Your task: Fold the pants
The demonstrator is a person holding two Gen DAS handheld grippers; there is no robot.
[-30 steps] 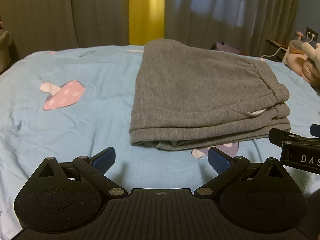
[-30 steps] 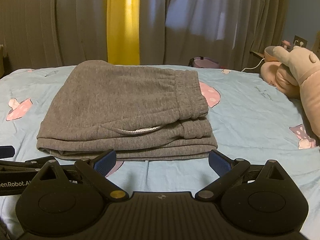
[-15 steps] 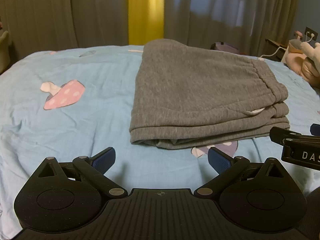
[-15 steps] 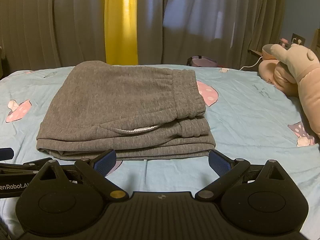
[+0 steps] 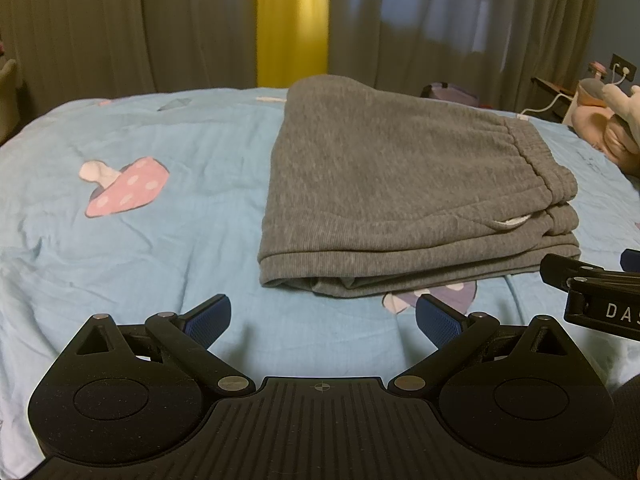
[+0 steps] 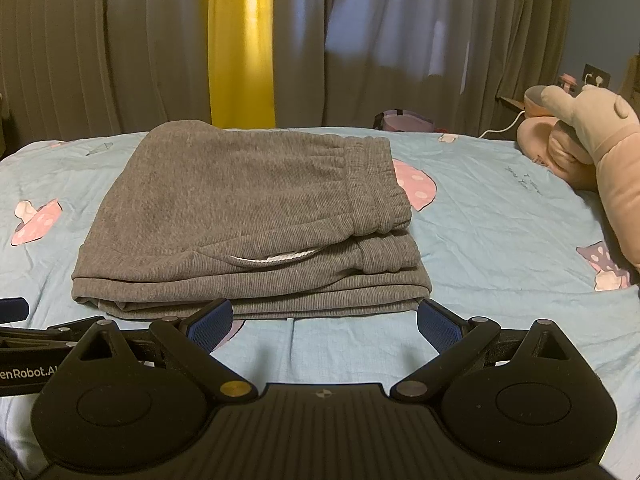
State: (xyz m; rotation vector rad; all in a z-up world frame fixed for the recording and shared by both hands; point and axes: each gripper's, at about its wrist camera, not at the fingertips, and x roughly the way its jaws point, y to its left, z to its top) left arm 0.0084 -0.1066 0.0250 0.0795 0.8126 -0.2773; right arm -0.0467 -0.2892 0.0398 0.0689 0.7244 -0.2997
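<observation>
Grey pants lie stacked at 12 o'clock on bed; fold judged finished, so left gripper and right gripper are held spread, empty, just short of near edge.

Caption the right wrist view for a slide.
Open right gripper faces folded grey pants on a blue mushroom-print bedsheet, left gripper alongside.
</observation>
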